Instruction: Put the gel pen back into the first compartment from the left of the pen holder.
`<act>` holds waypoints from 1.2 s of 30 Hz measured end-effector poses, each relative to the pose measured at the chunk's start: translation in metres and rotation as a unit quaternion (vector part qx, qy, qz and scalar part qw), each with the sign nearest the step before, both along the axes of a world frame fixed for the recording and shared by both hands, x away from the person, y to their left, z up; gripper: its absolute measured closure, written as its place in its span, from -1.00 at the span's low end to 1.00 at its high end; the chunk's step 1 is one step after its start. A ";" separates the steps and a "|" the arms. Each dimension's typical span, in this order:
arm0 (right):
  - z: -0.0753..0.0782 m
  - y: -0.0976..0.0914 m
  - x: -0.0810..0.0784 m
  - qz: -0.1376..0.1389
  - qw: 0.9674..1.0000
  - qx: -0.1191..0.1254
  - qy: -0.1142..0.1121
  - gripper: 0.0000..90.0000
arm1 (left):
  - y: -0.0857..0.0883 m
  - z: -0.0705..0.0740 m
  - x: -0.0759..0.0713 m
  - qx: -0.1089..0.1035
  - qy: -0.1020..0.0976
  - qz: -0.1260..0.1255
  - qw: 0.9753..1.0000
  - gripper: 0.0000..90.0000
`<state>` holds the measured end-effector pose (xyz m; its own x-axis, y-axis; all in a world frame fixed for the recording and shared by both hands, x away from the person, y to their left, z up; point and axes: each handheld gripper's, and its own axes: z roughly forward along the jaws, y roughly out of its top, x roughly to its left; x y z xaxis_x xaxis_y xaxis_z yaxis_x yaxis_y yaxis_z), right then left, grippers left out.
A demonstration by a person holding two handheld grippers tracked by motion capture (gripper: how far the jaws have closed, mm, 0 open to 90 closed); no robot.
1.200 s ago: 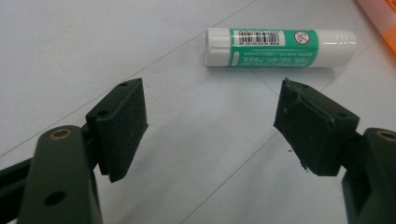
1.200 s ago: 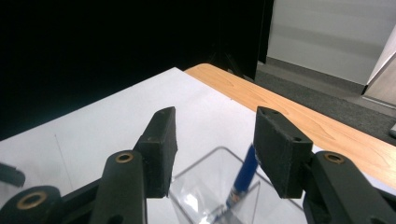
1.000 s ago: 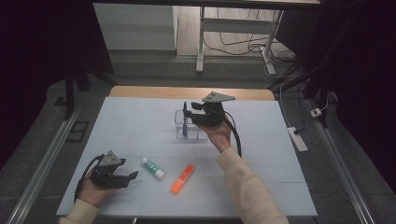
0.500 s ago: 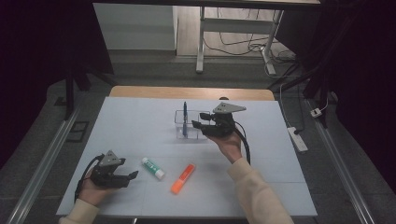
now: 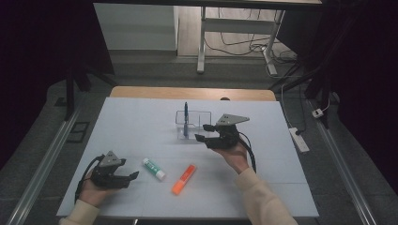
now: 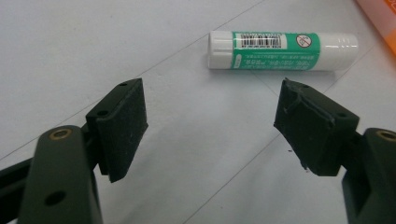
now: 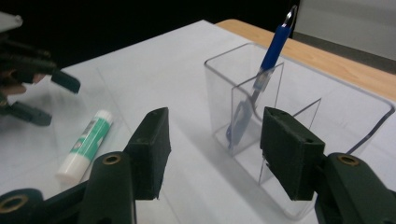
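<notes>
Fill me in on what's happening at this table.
A person holds a gripper in each hand over a white table. The right gripper is open and empty beside a clear organizer with a blue pen standing in it. The left gripper is open, facing a glue stick. An orange marker lies nearby.

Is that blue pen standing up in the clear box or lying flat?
Standing, slightly tilted: the blue pen leans inside one compartment of the clear box.

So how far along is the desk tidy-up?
Done: the blue pen stands in the clear organizer. In hand: nothing; the right gripper is open beside it, the left gripper open facing the glue stick. Left: glue stick and orange marker on the table.
</notes>
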<state>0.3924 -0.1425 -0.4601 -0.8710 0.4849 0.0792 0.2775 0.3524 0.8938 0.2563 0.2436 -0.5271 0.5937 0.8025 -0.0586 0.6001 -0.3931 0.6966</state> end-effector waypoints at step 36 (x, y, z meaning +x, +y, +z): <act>-0.012 0.012 -0.027 0.131 0.985 -0.108 -0.027 -0.28 | 0.001 0.002 -0.001 0.000 -0.005 0.006 1.000 -0.44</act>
